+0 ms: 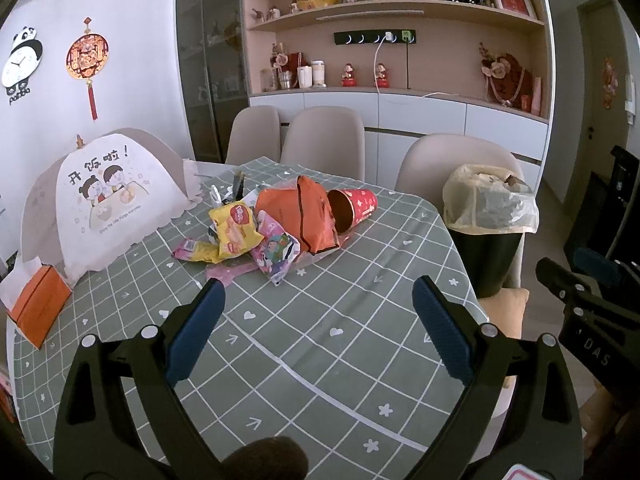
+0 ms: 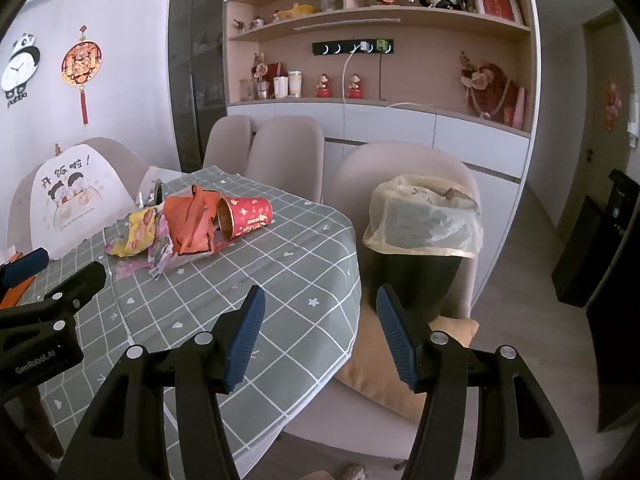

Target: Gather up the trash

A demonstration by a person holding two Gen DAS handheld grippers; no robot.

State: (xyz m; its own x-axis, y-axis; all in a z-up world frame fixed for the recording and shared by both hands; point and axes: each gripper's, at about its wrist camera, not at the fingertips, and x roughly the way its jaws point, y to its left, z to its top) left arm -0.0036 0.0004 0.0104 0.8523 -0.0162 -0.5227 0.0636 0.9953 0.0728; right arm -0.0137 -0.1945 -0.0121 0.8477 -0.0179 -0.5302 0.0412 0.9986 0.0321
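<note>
Both hand-held grippers, left [image 1: 316, 296] and right [image 2: 320, 304], wide apart, nothing held.

A home dining room: a worktop [image 1: 360, 320] under a checked cloth, 3 beige chairs [image 1: 324, 140], a mesh food cover [image 1: 112, 200], wall shelves [image 1: 400, 12] of ornaments, a panda clock [image 1: 22, 60].

A red paper cup [image 1: 354, 208] is lying tipped among crumpled orange [image 1: 298, 214], yellow [image 1: 234, 230] and pink wrappers [image 1: 276, 252], with the lined bin [image 1: 490, 236] standing at 3 o'clock.
</note>
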